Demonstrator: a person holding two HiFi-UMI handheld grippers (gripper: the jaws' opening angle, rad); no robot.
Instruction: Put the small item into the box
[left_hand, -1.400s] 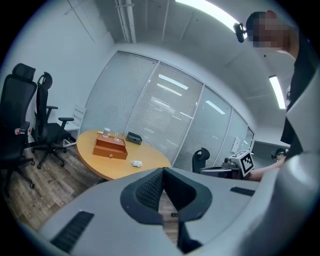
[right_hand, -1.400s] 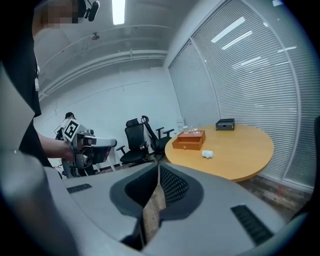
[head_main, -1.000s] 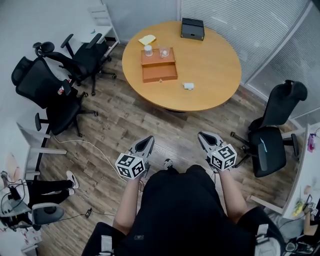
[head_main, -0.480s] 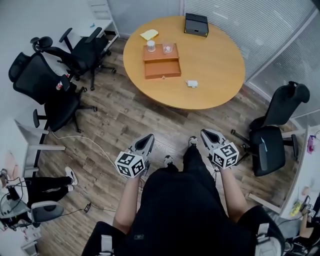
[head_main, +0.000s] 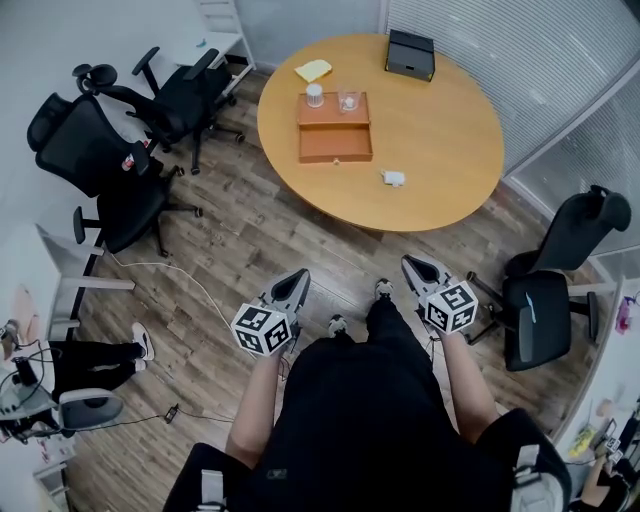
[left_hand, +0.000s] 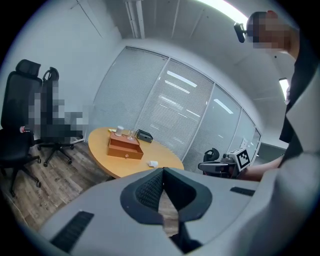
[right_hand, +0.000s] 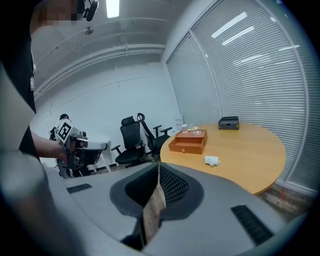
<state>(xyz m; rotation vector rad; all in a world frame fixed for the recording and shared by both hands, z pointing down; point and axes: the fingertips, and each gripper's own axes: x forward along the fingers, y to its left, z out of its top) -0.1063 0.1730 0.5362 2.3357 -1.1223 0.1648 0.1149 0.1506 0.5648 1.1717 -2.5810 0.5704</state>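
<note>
Over the last second the person has stepped toward the round worktop (head_main: 440, 130): a foot now shows ahead on the wooden floor, and the worktop sits a little lower and further right in the head view than before. The left hand-held gripper (head_main: 297, 280) and the right hand-held gripper (head_main: 413, 265) are carried out in front as before, each with its jaws closed together and nothing between them. The small item (head_main: 394, 178), a white object, lies alone on the worktop near its closer edge, apart from the orange-brown box (head_main: 334, 140) beyond it. Both grippers remain well apart from the worktop, so this looks like the approach only. Opening a gripper and picking up the item are not yet begun.
</note>
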